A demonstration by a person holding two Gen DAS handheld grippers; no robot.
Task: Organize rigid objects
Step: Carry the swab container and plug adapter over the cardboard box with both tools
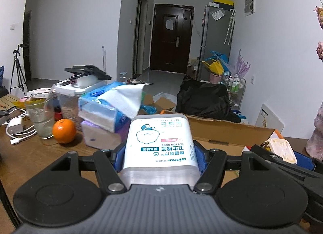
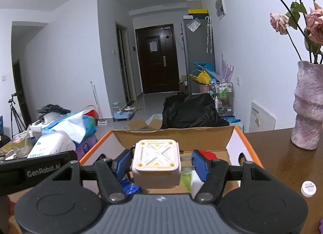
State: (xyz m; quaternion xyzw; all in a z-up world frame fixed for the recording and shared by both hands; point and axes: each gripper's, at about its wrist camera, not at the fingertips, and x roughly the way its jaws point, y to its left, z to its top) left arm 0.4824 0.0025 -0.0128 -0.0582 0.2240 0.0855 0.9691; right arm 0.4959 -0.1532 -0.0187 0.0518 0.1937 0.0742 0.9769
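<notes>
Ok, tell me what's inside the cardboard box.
In the cardboard box, a red object, a blue one and something white show. The white charger in the right gripper covers the rest.

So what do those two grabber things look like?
Both look alike. The left gripper and right gripper each have a ribbed grey body, black arms with silver bolts, two round black discs and blue ridged finger pads. In the right camera's view, the left one's black side reads "GenRobot.AI" in white.
</notes>
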